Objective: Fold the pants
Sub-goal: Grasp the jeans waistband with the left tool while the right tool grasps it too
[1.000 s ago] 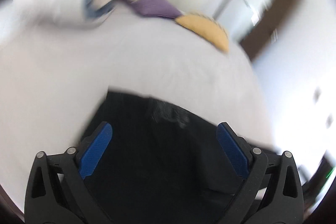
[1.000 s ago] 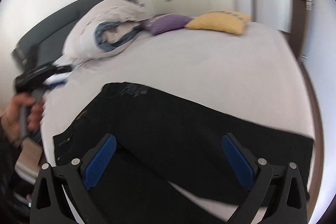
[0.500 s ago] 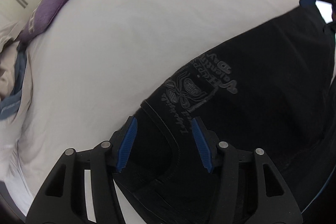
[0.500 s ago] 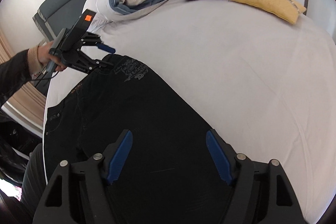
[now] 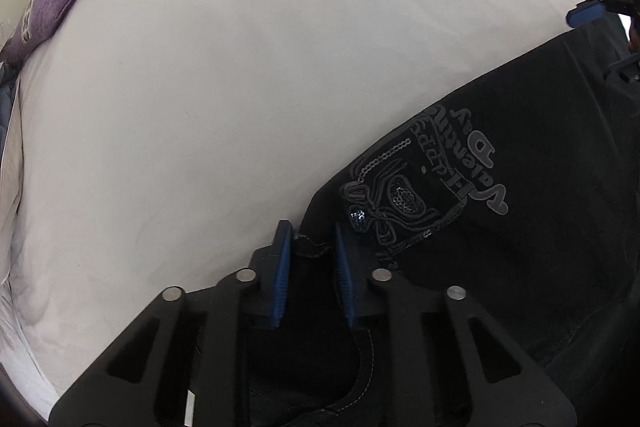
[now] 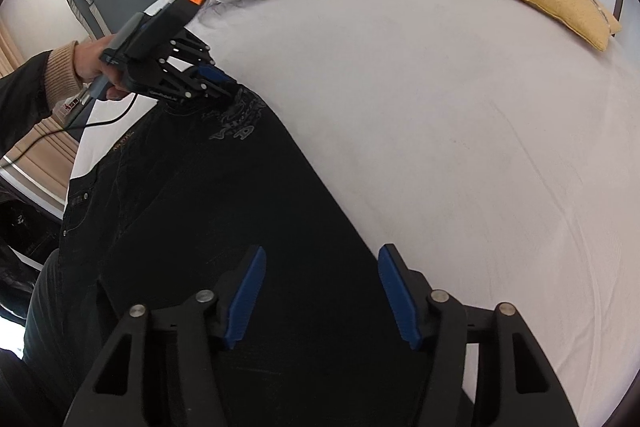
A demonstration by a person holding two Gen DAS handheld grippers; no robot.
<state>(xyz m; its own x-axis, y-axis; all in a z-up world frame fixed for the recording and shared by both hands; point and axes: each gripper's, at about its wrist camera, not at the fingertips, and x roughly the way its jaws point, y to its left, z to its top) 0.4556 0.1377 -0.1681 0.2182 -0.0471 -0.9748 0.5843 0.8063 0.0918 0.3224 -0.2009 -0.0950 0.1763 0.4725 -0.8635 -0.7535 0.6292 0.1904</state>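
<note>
Black denim pants with a stitched emblem lie flat along the near edge of the pale grey bed sheet. The grasping step is in hand: the left gripper is closing on the waistband corner (fabric bunched between its pads), while the right gripper, half-wide and closing, straddles the far leg edge. Next, both must clamp firmly before lifting.
</note>
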